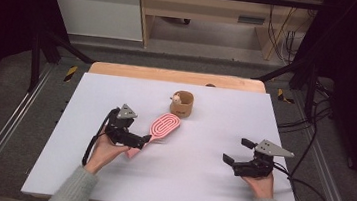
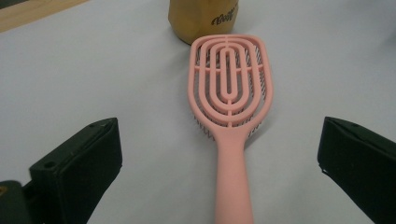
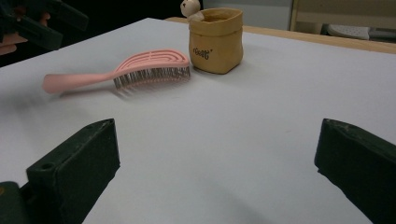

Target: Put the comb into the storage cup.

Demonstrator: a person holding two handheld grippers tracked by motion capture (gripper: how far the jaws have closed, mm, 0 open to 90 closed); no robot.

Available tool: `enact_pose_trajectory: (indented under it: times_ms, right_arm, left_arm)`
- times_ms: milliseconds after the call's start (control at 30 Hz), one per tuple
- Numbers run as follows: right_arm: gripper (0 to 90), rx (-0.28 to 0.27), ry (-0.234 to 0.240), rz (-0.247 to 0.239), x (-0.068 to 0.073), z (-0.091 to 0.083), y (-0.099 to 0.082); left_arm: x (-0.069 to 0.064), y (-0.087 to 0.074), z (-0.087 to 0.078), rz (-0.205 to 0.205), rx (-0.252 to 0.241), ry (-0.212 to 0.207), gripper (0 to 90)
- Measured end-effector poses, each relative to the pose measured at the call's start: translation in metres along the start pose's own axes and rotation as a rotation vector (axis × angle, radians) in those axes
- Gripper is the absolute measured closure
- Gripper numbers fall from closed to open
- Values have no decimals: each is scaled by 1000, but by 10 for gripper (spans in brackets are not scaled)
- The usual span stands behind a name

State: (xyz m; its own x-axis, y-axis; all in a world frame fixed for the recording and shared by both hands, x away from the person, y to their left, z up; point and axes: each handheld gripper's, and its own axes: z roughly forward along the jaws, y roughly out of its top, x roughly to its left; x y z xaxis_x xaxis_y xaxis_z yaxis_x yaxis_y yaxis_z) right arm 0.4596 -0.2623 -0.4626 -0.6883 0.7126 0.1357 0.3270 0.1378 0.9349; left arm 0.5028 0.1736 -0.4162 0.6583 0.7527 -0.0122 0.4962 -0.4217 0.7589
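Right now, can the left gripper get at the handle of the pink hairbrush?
Probably yes. The left gripper is open, and the pink hairbrush lies bristles down with its handle running between the two jaws. Nothing lies between them; the tan pouch stands beyond the brush head.

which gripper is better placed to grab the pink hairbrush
Left. The left gripper is open with its jaws either side of the pink hairbrush handle. The right gripper hangs open well off to the side.
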Motion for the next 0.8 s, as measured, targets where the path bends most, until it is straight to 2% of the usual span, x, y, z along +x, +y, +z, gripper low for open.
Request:
enact_pose_trajectory:
  times_ms: [333,533,800]
  right_arm:
    - [5,0,2,1,0,0,0]
    - [5,1,1,2,0,0,0]
    - [5,0,2,1,0,0,0]
  left_arm:
    - [0,-4,14,3,34,8,1]
    - [0,-7,22,1,57,-1,0]
    - [-2,-10,31,9,104,-1,8]
